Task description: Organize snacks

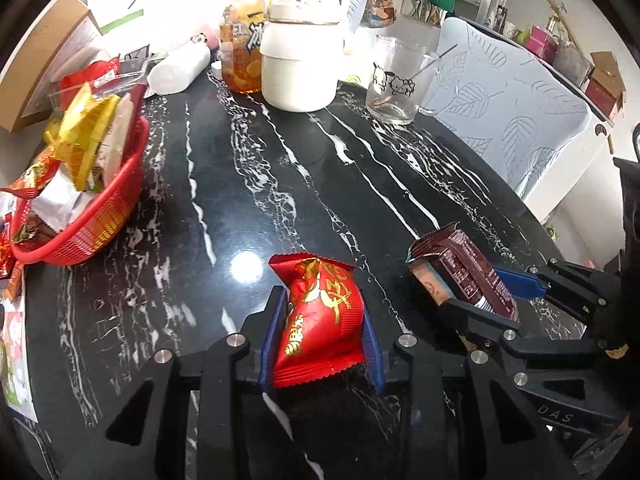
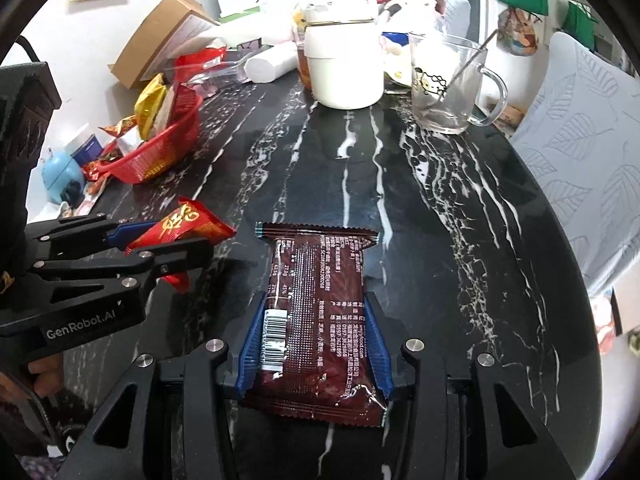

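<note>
My left gripper [image 1: 320, 300] is shut on a red snack packet with gold writing [image 1: 320, 320], held just above the black marble table [image 1: 280, 184]. My right gripper [image 2: 314, 300] is shut on a dark brown snack packet [image 2: 316, 304]. In the left wrist view the right gripper [image 1: 480, 288] shows at the right with the brown packet [image 1: 464, 268]. In the right wrist view the left gripper [image 2: 168, 240] shows at the left with the red packet [image 2: 184, 228]. A red plastic basket [image 1: 108, 216] with several snacks stands at the table's left; it also shows in the right wrist view [image 2: 160, 152].
A white kettle [image 1: 300, 60], an orange drink bottle [image 1: 240, 48] and a glass mug with a spoon [image 1: 396, 80] stand at the table's far side. A white roll [image 1: 180, 68] and a cardboard box [image 1: 40, 56] lie behind the basket. A grey chair [image 1: 512, 112] stands at the right.
</note>
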A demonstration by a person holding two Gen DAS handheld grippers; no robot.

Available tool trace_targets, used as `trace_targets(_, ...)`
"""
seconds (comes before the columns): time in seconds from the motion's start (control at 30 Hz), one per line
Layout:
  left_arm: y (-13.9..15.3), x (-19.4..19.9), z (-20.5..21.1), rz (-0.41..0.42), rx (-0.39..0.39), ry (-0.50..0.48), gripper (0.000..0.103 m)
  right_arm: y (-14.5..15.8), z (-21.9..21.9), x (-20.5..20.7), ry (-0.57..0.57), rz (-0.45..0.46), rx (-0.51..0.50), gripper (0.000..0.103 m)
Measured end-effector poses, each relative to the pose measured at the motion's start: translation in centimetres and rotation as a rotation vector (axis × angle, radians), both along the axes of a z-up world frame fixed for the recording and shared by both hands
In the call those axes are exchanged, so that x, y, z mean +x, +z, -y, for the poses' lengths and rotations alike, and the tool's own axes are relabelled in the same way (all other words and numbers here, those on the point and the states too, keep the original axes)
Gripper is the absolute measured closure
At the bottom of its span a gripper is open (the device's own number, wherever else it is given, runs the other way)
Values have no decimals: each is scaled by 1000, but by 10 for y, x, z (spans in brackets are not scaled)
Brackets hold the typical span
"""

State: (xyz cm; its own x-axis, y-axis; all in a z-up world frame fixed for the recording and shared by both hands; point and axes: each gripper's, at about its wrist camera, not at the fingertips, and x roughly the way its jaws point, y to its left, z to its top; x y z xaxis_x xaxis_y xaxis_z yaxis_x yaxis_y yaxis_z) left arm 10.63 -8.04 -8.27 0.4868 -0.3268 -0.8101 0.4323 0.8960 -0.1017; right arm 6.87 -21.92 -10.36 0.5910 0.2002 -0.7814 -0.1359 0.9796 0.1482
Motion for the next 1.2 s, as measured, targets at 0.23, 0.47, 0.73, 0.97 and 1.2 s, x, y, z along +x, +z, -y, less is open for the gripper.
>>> trace_targets(0.23,15,-12,-22,18,-32,46,69,8,-14,-4,52,23,26,58)
trace_targets(0.47,33,-21,-53,63,-56,115,69,20,-40,-2,142,52,62,58)
trace_targets(0.73,57,-26,-91,126,-88,199,69,46,-74,9,253,114,61,58)
trace_targets(0.97,79,-21,-114,180,-122,237,79,72,-100,24,331,168,63,58)
trace_targets(1.2,71,-11,-130,162,-129,264,79,75,-118,36,353,167,69,58)
